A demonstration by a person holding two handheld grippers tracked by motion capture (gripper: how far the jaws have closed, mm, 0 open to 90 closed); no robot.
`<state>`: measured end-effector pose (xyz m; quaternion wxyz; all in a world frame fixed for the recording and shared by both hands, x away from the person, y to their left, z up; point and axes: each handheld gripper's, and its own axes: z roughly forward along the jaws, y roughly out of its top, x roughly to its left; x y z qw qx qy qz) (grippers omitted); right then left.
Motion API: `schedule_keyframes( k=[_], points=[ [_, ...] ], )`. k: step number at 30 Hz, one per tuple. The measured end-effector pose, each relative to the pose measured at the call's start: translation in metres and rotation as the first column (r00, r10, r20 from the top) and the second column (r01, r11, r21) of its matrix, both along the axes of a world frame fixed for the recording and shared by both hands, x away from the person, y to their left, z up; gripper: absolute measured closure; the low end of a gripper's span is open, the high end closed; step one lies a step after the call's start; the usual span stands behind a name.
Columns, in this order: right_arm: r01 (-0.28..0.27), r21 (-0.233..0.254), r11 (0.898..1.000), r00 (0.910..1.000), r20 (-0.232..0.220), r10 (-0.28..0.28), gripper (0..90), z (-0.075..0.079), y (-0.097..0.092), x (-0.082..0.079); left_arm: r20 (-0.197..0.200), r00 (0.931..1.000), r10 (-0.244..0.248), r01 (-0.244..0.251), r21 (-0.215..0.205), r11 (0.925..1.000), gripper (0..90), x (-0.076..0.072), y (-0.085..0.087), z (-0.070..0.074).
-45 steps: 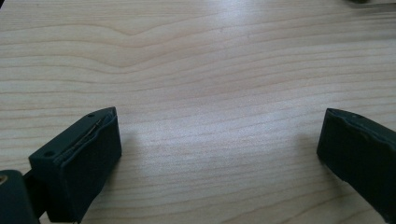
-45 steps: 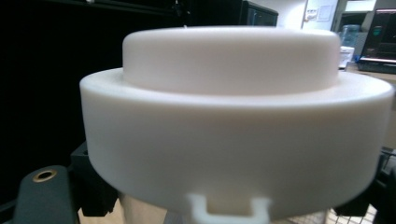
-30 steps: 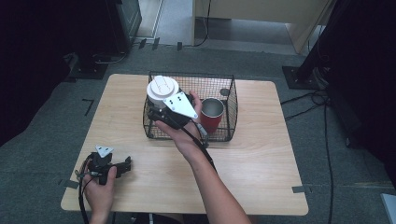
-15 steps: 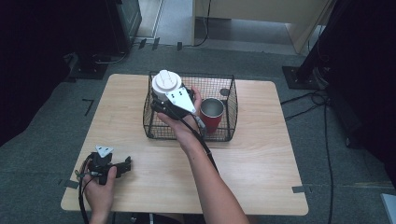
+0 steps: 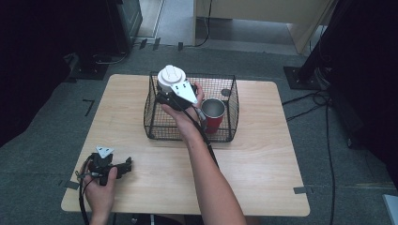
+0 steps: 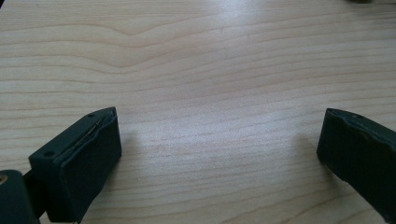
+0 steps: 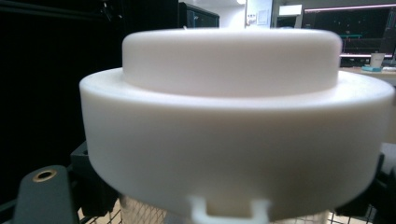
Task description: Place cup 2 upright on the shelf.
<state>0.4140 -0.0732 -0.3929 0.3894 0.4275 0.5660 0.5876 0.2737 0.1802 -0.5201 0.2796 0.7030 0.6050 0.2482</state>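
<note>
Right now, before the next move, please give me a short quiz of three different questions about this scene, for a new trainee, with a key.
1. True or false: the left gripper rests on the wooden table with its jaws apart and nothing between them.
2. Which thing stands inside the wire basket?
A. a red cup
B. a blue bowl
C. a green bottle
3. Fill in the blank: the right gripper holds a container with a ____ lid above the basket's far left corner.

Key
1. True.
2. A, the red cup at the basket's right side.
3. White.
</note>
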Motion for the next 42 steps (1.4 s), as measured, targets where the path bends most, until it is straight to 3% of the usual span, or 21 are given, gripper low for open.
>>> schedule_keyframes(
  k=[4, 8, 14, 18, 23, 29, 42],
  points=[
    [0.012, 0.022, 1.0, 0.9996, -0.026, -0.012, 15.6, -0.006, 0.0, 0.009, 0.0, 1.0, 0.001, -0.001, -0.001, 1.0, 0.4, 0.0, 0.0, 0.0],
    [0.0, -0.021, 1.0, 0.9996, -0.027, -0.001, 15.6, -0.013, 0.002, 0.018, -0.002, 1.0, 0.0, 0.0, -0.001, 1.0, 0.4, 0.0, 0.0, 0.0],
    [0.004, -0.017, 1.0, 0.9978, -0.066, -0.005, 15.6, -0.023, 0.006, 0.027, -0.002, 1.0, -0.001, 0.001, -0.001, 1.0, 0.5, 0.001, -0.001, 0.0],
    [-0.005, -0.05, 0.999, 0.9965, -0.084, 0.001, 15.6, -0.03, 0.009, 0.032, -0.002, 1.0, -0.002, 0.002, -0.001, 1.0, 0.5, 0.001, -0.001, 0.0],
    [-0.02, -0.053, 0.998, 0.9908, -0.135, 0.013, 15.6, -0.042, 0.013, 0.038, -0.002, 1.0, -0.002, 0.002, -0.001, 1.0, 0.5, 0.001, -0.001, 0.0],
    [-0.036, -0.108, 0.993, 0.9876, -0.156, 0.019, 15.5, -0.051, 0.015, 0.041, -0.002, 1.0, -0.002, 0.002, 0.0, 1.0, 0.4, 0.001, -0.001, 0.0],
    [-0.076, -0.119, 0.99, 0.9796, -0.194, 0.052, 14.3, -0.052, 0.013, 0.041, -0.003, 1.0, -0.003, 0.003, 0.0, 1.0, 0.5, 0.001, -0.001, 0.0]
  ],
)
